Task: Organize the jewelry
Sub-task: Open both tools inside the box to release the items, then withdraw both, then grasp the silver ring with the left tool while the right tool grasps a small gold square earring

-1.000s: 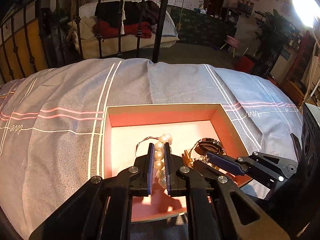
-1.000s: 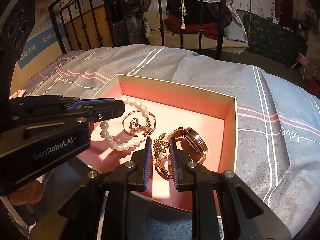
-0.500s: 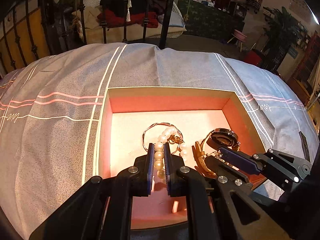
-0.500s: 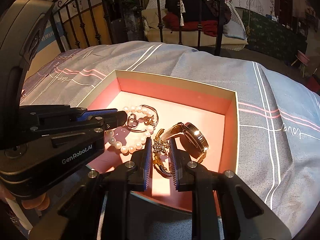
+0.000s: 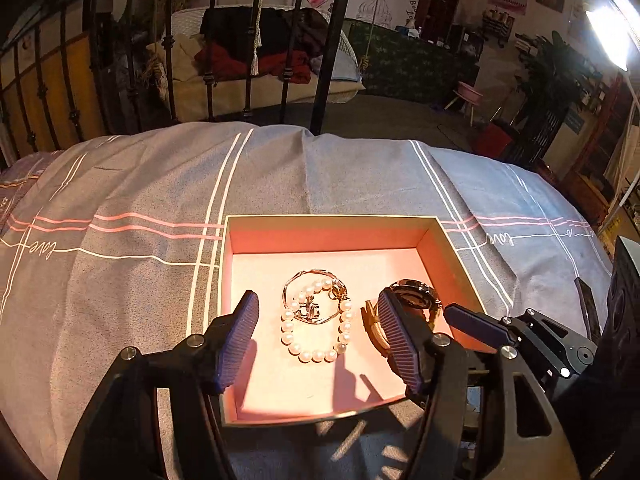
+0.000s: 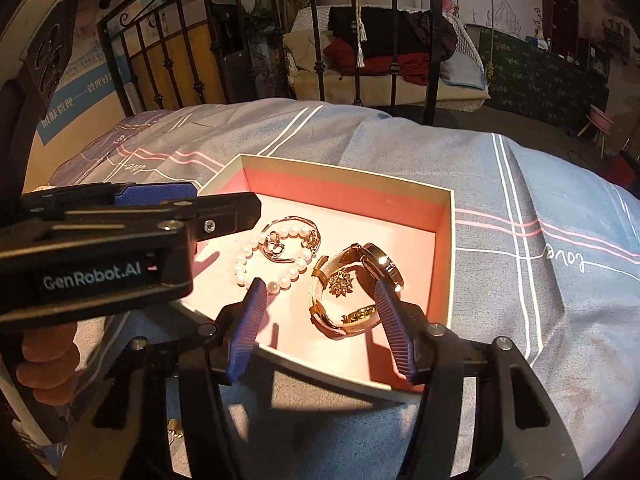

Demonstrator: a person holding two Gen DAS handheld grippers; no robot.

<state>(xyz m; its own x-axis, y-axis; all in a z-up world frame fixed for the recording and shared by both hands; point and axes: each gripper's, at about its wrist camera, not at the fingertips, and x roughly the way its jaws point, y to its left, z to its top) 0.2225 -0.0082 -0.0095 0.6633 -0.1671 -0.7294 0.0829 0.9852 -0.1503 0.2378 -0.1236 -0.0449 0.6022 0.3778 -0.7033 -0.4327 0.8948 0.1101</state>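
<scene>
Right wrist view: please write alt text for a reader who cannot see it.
An open claw hovers over a pink-lined box on a striped bedspread. Inside lie a pearl bracelet, a thin bangle, a watch and a star-shaped brooch. The other claw enters from the left.

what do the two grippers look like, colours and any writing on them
Both are matte black angular handheld frames with silver screw heads at the joints. The left gripper and right gripper each carry two flat fingers faced with ribbed blue pads. From the right wrist view, the left gripper's side reads "GenRobot.AI" in white. No cables show; bare fingertips appear beneath it.
</scene>
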